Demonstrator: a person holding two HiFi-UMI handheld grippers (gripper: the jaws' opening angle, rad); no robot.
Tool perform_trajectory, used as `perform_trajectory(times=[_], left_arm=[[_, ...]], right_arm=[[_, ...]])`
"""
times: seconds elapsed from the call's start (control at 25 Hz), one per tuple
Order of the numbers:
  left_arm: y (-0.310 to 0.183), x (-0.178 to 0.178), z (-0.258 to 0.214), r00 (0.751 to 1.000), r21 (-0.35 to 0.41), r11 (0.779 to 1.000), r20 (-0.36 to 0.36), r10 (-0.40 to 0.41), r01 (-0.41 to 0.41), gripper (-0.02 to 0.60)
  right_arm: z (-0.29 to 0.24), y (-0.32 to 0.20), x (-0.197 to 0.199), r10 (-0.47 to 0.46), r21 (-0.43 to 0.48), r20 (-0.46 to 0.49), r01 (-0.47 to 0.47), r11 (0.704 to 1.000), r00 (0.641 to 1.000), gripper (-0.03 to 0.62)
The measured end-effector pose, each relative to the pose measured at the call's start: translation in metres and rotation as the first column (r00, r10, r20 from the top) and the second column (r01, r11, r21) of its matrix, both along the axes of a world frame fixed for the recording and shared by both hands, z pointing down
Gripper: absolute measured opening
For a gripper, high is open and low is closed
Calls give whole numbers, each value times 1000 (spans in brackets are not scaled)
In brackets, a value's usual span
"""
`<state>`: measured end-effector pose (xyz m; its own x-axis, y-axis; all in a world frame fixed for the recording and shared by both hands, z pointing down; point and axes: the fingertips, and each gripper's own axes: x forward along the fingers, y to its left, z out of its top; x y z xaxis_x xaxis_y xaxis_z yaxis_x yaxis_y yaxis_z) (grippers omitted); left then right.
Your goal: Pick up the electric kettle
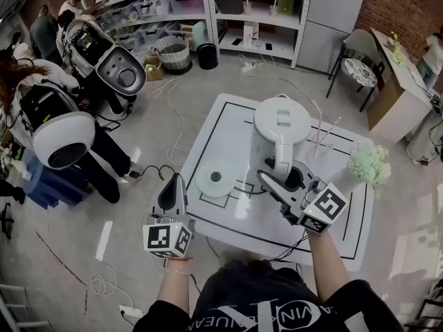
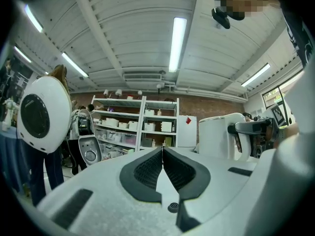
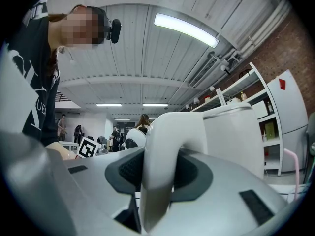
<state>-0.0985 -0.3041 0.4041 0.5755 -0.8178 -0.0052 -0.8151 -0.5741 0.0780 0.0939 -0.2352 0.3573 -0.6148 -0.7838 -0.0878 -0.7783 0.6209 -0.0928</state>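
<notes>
Your right tongs [image 1: 282,177] pinch the handle [image 3: 162,151] of the white plastic electric kettle [image 1: 280,126], just right of the round white base [image 1: 216,179]. Whether it has left the white worktop [image 1: 228,126] is unclear. Your left tongs [image 1: 175,178] are pressed together, empty.

Black T-shirt [image 1: 273,308], white lettering; pale grey left gripper [image 1: 174,179] and right gripper [image 1: 282,177], dark ribbed fingers [image 2: 147,168].
</notes>
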Motion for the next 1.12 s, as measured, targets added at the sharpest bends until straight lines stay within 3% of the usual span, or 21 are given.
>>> perform_trajectory(times=[0.28,0.56,0.76,1.12], left_arm=[[1,-9,0,1000,-4,1000,-3,-21,21,11],[2,-19,-1,999,-3,999,1,-46,46,11],[4,-25,-1,998,-5,998,3,-58,58,11],[6,-28,-2,998,-7,998,2,-66,66,11]], right_arm=[[-4,0,-2,-2,1,39,2,1000,999,124],[3,-2,2,15,-13,17,-14,1000,1000,123],[-7,-3,-2,0,5,70,0,1000,998,123],[-4,-2,-2,-1,-7,51,1,1000,999,124]])
